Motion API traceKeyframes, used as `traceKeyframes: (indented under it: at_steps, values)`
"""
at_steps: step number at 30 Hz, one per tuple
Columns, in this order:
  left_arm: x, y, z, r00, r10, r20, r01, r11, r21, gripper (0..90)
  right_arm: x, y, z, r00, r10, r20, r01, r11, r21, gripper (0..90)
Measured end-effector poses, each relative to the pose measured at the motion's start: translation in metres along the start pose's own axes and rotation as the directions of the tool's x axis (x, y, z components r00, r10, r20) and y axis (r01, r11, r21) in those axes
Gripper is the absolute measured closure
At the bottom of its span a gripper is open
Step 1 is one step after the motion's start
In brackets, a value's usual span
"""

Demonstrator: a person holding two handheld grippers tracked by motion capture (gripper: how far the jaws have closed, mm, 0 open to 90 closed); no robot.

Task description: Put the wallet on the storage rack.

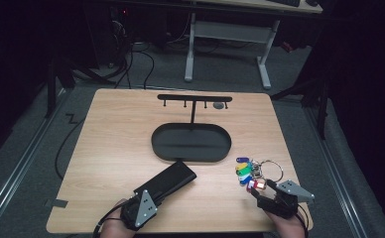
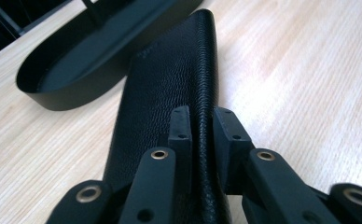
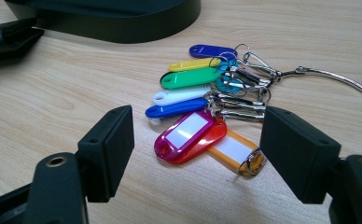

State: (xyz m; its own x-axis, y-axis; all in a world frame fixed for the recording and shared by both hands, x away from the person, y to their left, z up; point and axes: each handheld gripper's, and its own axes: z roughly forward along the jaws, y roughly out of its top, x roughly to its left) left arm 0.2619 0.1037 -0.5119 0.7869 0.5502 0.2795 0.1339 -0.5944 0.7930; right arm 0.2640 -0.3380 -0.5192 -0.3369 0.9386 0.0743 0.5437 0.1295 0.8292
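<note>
A black grained leather case (image 1: 169,179) lies slanted on the wooden table, its far end close to the black oval tray (image 1: 180,145). My left gripper (image 1: 155,195) is shut on the case's near end; in the left gripper view both pads pinch the raised edge of the case (image 2: 170,79) at the gripper (image 2: 202,128). A bunch of coloured key tags (image 1: 246,173) on a wire ring (image 1: 275,168) lies at the front right. My right gripper (image 1: 261,191) stands open, and its jaws flank the red and orange tags (image 3: 191,135) without touching them.
Behind the tray stands a black T-shaped rack (image 1: 194,98) with small hooks; a grey disc (image 1: 219,105) hangs near its right end. The tray wall (image 3: 123,21) and the case's tip (image 3: 6,37) show in the right gripper view. Table legs and cables lie beyond the far edge.
</note>
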Motion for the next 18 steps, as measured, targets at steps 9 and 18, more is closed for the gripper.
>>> traceKeyframes:
  at_steps: [9,18]
  values:
    - [0.014,0.0,-0.012,0.9947,-0.101,0.02,0.102,0.9927,-0.065,80.2,-0.001,0.0,0.002,1.0,0.002,-0.001,-0.002,1.0,0.003,26.4]
    - [0.022,-0.001,-0.018,0.9852,-0.167,0.038,0.17,0.98,-0.103,80.7,-0.001,0.0,0.001,1.0,0.003,-0.001,-0.003,1.0,0.003,26.4]
